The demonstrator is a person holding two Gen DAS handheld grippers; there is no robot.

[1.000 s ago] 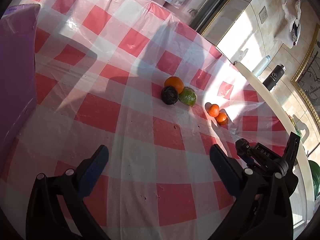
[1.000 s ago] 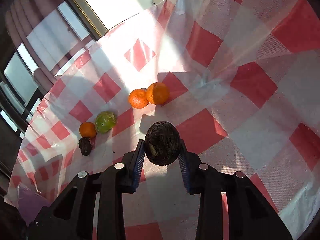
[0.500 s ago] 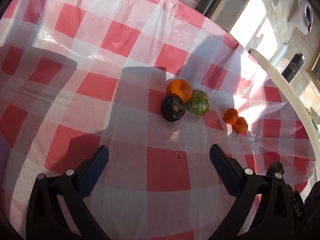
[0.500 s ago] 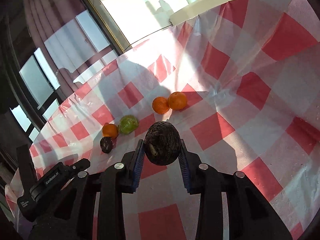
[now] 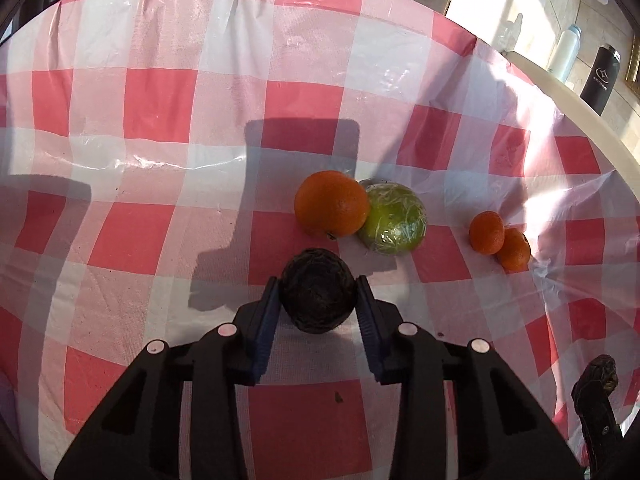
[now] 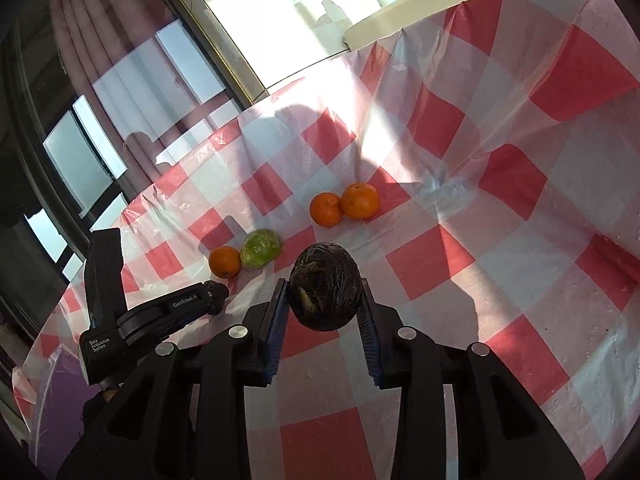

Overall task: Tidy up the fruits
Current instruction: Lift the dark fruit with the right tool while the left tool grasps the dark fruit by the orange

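My left gripper (image 5: 318,304) is shut on a dark round fruit (image 5: 318,294) that rests on the red-checked tablecloth (image 5: 160,96). Just beyond it lie a large orange (image 5: 331,204) and a green wrapped fruit (image 5: 394,220), touching each other. Two small oranges (image 5: 498,240) lie to the right. My right gripper (image 6: 324,300) is shut on a second dark fruit (image 6: 325,286), held above the cloth. In the right wrist view the left gripper (image 6: 218,294) sits at the left, near the orange (image 6: 225,262) and green fruit (image 6: 261,248); the small oranges (image 6: 346,204) lie farther back.
A white table rim (image 5: 580,100) runs along the right, with a white bottle (image 5: 564,54) and a black flask (image 5: 600,80) beyond it. A purple object (image 6: 60,396) lies at the lower left of the right wrist view. Windows (image 6: 80,148) stand behind the table.
My left gripper moved forward to the dark fruit on the cloth and closed on it. My right gripper kept its dark fruit and moved a little closer to the other fruits.
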